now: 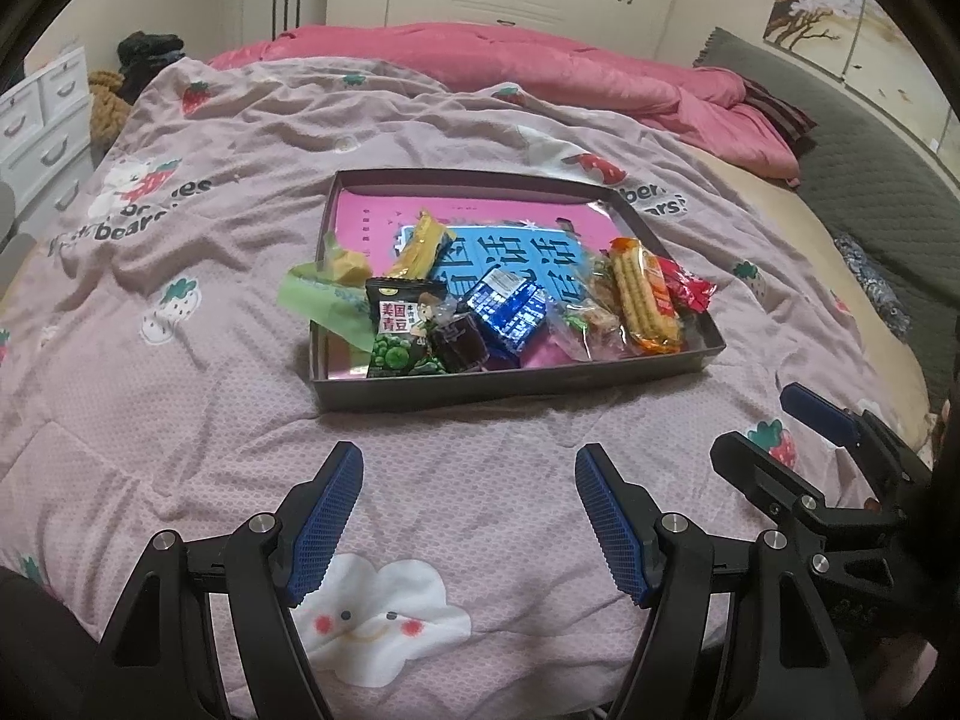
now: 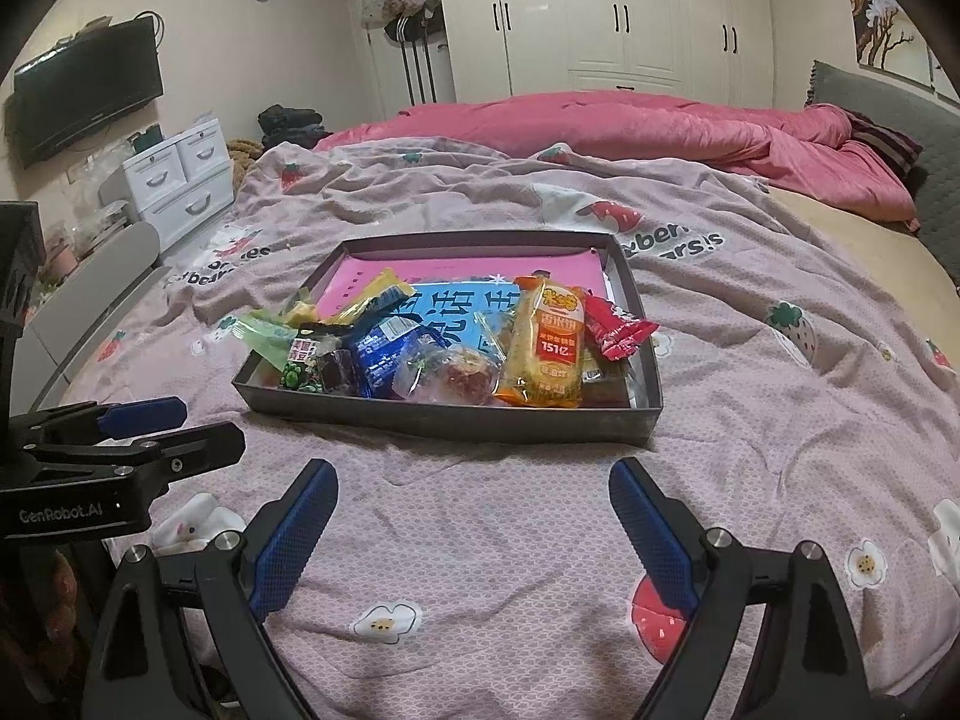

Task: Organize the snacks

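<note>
Spread left claw (image 1: 469, 465) before tray (image 1: 510, 384)

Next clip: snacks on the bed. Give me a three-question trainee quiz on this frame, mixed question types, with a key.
1. True or false: the left claw is shut on a snack.
2. Multiple choice: the red packet lies at which end of the tray, seen from the claws? A) left B) right C) outside it, on the quilt
3. Fill in: the green wrapper hangs over the tray's ____ wall.

Key: 1 false, both the left claw and the right claw are open and empty above the quilt; 2 B; 3 left.
</note>
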### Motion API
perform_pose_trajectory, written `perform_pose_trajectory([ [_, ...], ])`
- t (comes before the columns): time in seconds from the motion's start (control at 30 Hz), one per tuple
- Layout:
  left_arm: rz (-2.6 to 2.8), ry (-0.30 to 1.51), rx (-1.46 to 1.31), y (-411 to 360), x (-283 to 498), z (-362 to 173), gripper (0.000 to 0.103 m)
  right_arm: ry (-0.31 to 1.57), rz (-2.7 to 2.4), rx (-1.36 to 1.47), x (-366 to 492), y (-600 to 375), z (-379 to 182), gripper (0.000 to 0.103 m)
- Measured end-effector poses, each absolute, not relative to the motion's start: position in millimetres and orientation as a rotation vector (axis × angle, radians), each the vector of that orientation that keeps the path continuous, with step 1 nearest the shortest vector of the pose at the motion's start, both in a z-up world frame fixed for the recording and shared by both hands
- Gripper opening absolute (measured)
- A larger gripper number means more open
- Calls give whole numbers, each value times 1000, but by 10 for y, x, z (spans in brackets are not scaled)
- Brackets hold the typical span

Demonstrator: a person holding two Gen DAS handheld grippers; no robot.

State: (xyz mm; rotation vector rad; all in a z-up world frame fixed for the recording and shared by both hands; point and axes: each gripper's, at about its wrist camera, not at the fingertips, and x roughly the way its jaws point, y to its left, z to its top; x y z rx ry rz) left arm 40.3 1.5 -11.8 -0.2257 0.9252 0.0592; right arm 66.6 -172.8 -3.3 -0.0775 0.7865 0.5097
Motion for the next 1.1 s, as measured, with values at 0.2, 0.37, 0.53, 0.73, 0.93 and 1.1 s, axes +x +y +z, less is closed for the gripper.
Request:
perform_pose_trajectory([
  [0.2, 60, 923, -225, 8, 398, -108, 75, 784, 509, -77, 669, -1740, -38, 92],
  [0.37, 58, 920, -219, 2, 391, -94, 75, 783, 508, -75, 660, -1750, -42, 92],
  [0.53, 61, 921, -218, 5, 389, -93, 75, 784, 503, -70, 657, -1763, -34, 92],
  [0.73, 62, 922, -221, 13, 389, -91, 75, 785, 502, -70, 661, -1766, -30, 92],
  [0.93, 64, 919, -219, 21, 387, -85, 75, 786, 502, -69, 661, -1770, -32, 92],
  [1.1, 67, 915, -216, 29, 383, -76, 75, 786, 501, -70, 666, -1773, -28, 92],
])
